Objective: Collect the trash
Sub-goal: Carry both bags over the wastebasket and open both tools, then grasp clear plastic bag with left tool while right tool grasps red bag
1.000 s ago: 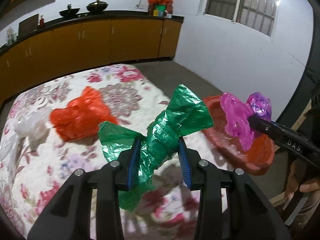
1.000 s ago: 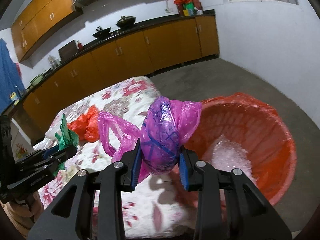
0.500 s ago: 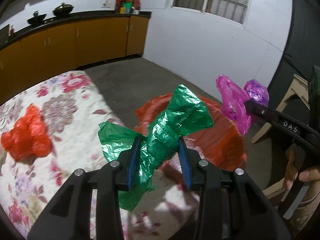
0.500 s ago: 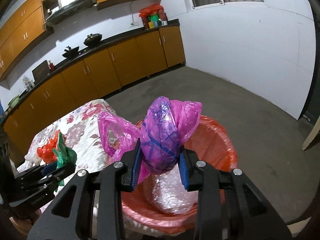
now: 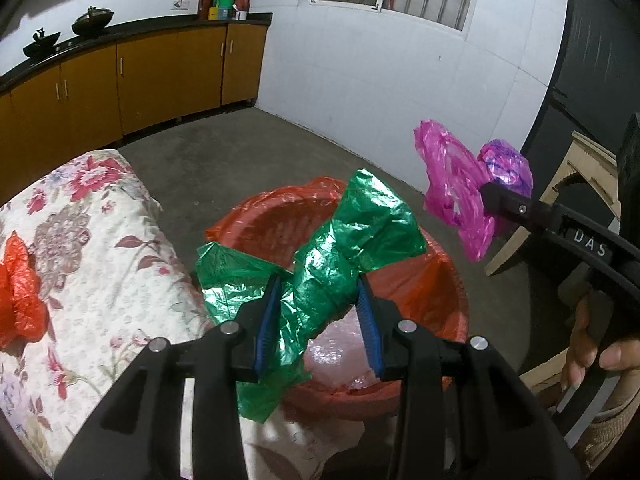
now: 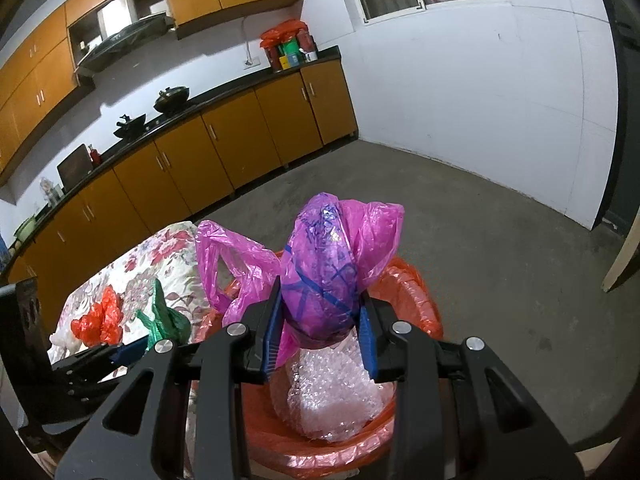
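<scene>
My left gripper is shut on a crumpled green plastic bag and holds it over the near rim of the red trash basket. My right gripper is shut on a pink and purple plastic bag and holds it above the same basket, which has bubble wrap inside. The right gripper and its pink bag show at the right of the left wrist view. A red plastic bag lies on the floral-covered table.
Orange kitchen cabinets with a dark counter run along the back wall. Grey concrete floor lies beyond the basket. A pale wooden piece stands at the right. The left gripper shows at the lower left of the right wrist view.
Both grippers have swung right, away from the table, and now hold their bags over the red basket. The grips have not changed.
</scene>
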